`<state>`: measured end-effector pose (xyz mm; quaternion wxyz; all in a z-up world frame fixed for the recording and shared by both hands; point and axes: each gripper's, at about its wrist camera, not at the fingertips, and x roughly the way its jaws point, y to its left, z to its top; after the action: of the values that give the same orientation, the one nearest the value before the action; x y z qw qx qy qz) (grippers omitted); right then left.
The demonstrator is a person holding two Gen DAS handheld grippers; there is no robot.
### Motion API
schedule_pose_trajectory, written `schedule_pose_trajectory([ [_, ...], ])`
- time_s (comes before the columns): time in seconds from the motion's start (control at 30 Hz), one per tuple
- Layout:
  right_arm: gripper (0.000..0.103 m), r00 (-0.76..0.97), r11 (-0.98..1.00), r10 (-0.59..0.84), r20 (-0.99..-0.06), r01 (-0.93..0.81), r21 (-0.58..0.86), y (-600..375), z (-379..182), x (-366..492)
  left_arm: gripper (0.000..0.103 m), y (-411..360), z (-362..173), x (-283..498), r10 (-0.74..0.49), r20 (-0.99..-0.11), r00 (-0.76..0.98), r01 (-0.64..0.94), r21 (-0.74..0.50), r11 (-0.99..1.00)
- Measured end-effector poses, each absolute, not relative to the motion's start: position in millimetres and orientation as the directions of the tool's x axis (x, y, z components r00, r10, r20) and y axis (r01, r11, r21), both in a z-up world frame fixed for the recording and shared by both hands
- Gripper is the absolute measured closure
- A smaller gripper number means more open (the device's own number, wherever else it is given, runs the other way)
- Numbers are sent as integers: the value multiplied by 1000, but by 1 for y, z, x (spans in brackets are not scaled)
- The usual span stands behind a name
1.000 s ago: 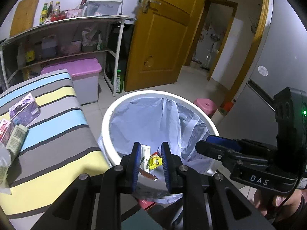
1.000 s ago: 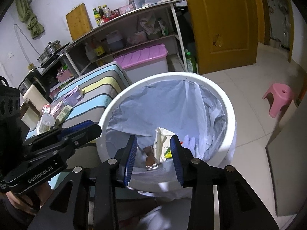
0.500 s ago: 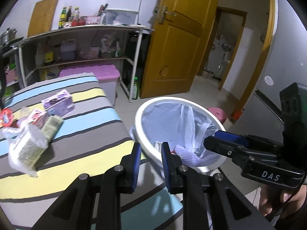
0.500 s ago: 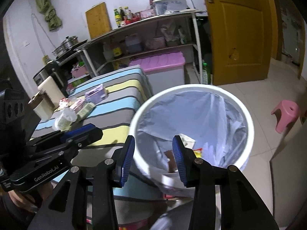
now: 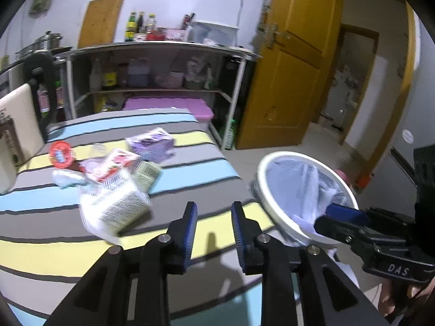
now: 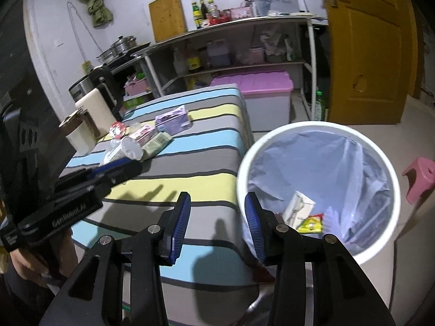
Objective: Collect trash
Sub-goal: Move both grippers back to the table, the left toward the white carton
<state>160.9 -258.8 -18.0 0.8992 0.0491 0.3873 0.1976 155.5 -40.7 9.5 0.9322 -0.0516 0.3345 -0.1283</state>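
While both tongs hang empty, the striped tabletop [image 5: 190, 174] bears the wrappers.
Left tongs [image 5: 213, 218] are opening; right tongs [image 6: 216, 217] are parted beside the white bin [image 6: 380, 160]; shelves [image 6: 244, 21] line the wall.

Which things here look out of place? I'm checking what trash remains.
A heap of wrappers and a tipped plastic cup clutter the striped table, while the lined bin already holds some litter. Nothing looks spilled or damaged.

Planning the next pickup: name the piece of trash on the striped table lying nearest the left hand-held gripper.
The clear plastic-wrapped white packet, at the front of the pile. The red-and-white carton and purple box lie farther back.
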Motion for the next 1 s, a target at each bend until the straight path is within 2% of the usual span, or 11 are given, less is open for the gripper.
schedule_pose_trajectory([
  [0.17,60,604,905,415,-680,-351,239,-242,-21,167,68,-16,11,161,-213,-601,770,145,-161,976],
  [0.53,60,578,900,419,-700,-367,237,-228,-29,179,66,19,-4,177,-146,-616,774,63,-155,986],
  [0.63,60,574,900,419,-703,-368,236,-225,-30,182,60,29,-5,175,-133,-617,775,41,-160,986],
  [1.0,60,552,885,441,-708,-401,238,-205,-34,187,58,55,-12,160,-93,-636,766,-21,-169,985],
])
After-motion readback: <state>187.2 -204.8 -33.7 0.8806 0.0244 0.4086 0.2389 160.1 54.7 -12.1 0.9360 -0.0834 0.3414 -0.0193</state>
